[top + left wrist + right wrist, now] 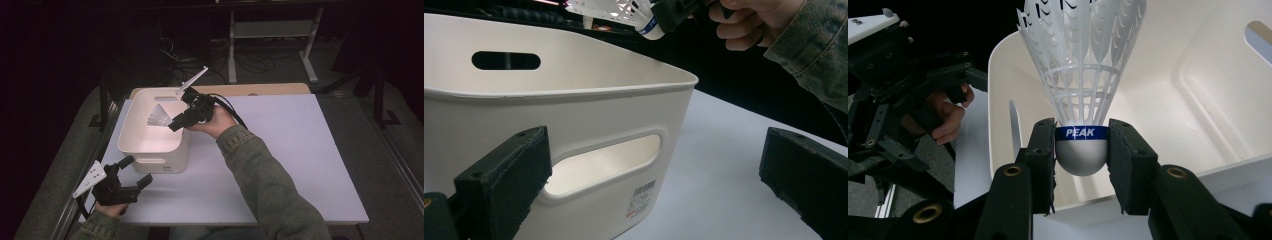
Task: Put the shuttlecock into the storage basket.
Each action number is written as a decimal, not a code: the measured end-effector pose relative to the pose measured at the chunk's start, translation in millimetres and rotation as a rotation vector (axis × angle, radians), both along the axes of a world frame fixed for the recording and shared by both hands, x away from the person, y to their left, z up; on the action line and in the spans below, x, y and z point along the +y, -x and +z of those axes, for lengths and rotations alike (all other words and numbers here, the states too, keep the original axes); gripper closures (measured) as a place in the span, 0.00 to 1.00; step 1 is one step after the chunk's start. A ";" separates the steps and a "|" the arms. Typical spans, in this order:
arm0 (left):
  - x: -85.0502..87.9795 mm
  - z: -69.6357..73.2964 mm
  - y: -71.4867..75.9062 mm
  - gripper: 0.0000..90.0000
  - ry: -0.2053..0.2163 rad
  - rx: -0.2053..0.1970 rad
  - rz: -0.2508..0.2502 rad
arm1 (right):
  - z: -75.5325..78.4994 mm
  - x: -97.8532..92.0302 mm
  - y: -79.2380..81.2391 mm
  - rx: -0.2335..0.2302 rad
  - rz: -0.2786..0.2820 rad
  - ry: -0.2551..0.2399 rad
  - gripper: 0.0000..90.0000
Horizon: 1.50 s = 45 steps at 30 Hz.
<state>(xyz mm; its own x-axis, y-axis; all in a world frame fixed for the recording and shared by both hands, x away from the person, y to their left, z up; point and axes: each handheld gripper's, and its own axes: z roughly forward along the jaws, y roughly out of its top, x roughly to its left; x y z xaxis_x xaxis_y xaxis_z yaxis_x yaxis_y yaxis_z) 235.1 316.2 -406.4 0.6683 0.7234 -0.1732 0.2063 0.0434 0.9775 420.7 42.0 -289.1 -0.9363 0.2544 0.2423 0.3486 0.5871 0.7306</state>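
A white plastic shuttlecock (1082, 75) with a blue band marked PEAK is held by its rounded cork. My right gripper (1081, 155) is shut on it, one pad on each side of the cork. In the high view the right gripper (175, 125) holds the shuttlecock (159, 117) over the open white bin (150, 150), feathers pointing into it. The bin's inside looks empty. My left gripper (135, 171) is open near the table's front left corner, just in front of the bin. In the left gripper view its jaws stand wide apart before the bin's handle wall (574, 115).
The white table (280, 150) stretches bare to the right of the bin. A wooden board (270, 89) lines its far edge. Behind it stand a white metal frame (272, 30) and cables on the dark floor.
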 end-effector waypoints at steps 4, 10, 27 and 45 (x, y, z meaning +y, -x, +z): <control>-0.9 0.3 0.9 0.00 0.004 0.009 0.002 | -3.1 4.9 0.2 0.003 0.011 -0.002 0.71; -0.5 -0.1 0.3 0.00 0.004 0.004 0.002 | -7.3 11.6 0.5 0.008 0.023 0.002 0.71; -0.6 -0.1 0.4 0.00 0.006 0.010 0.005 | -22.5 20.5 2.7 0.045 0.041 0.021 0.71; -2.0 -0.2 0.5 0.00 0.005 0.006 -0.002 | -16.9 8.6 -1.0 0.031 -0.026 -0.036 0.19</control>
